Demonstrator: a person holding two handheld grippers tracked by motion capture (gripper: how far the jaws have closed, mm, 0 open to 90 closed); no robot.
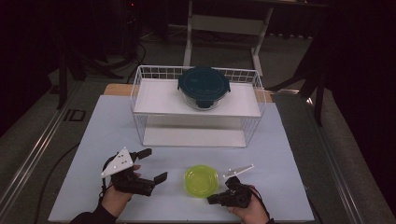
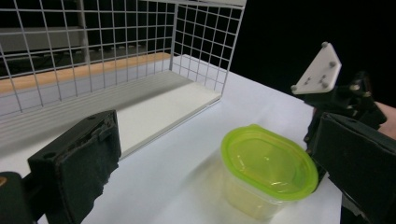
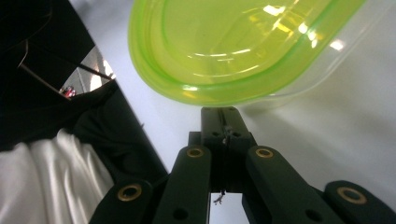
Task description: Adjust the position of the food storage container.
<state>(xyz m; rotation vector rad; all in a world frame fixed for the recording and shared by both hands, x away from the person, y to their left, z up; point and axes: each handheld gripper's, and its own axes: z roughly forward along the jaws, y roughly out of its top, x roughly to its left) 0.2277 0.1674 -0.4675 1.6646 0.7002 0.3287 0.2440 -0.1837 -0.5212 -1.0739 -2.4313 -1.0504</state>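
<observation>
At 6 o'clock on the pale blue surface (image 1: 289, 163), just in front of me, sits the small clear plastic tub with a lime-green lid (image 1: 201, 180). My right gripper (image 1: 223, 195) is at its 4 o'clock, jaws pinched flat together w/ nothing between them, tips just under the lid's rim in the right gripper view (image 3: 224, 119). Can't tell if they touch the rim. My left gripper (image 1: 153, 166) hangs at the tub's 9 o'clock, jaws spread wide and empty, tub framed between them in the left gripper view (image 2: 268, 168).

I judge the step in hand is taking hold of the tub, prob. to lift it toward the white wire basket rack (image 1: 140, 88) at 12 o'clock, where a round glass container with a dark teal clip lid (image 1: 203, 87) already sits on the upper shelf. To do it well: bring the left gripper in level, pads square to the tub walls below the lid, not on the rim, since thin plastic will flex and slip. Use the right as a stop so the tub doesn't skate. Close slowly, then lift straight up.
</observation>
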